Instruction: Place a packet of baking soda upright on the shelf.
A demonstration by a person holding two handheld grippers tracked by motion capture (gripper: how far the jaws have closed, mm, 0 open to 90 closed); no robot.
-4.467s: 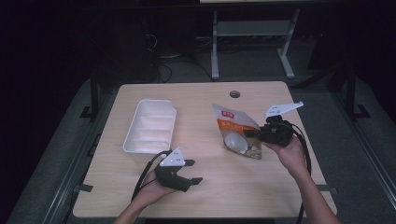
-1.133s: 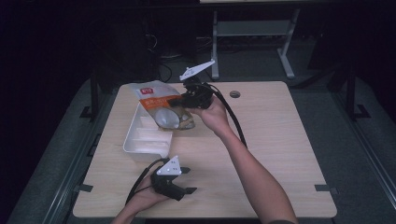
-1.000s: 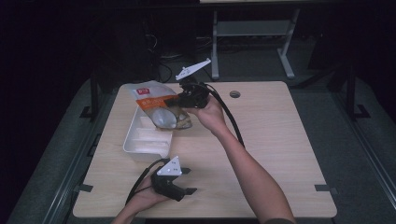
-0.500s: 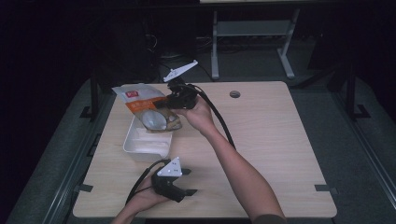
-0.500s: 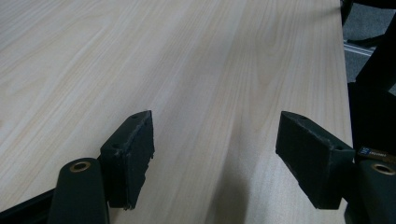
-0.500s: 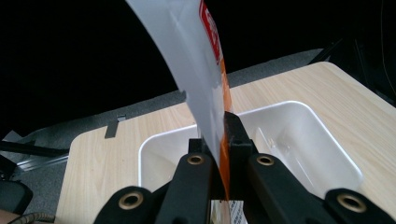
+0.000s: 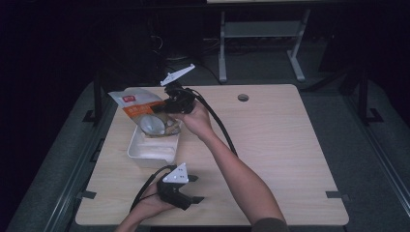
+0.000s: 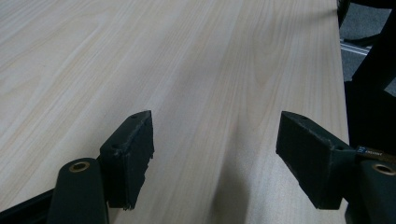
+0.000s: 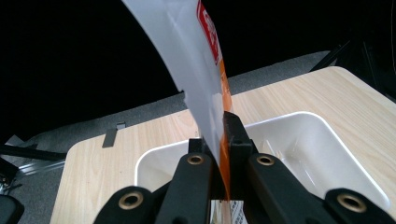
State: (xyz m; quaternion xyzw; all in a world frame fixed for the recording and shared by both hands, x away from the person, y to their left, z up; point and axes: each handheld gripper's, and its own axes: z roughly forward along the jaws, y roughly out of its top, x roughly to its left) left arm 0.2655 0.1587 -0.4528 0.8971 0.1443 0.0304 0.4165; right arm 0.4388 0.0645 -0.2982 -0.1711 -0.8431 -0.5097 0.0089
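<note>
Right gripper (image 9: 223, 154) pinches the orange-and-clear plastic pouch (image 7: 145, 113) above the white rectangular tray (image 7: 145, 154); thin grip risks slipping. Left gripper (image 8: 215, 154) gapes wide, empty.

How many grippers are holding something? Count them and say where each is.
1. The right gripper, over the white tray, is clamped on the orange pouch. The left gripper, at the table's near edge, is open and holds nothing.

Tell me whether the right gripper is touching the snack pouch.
Touching. In the right gripper view, the right gripper has its two black jaws closed on the edge of the snack pouch, pinching it above the white tray.
</note>
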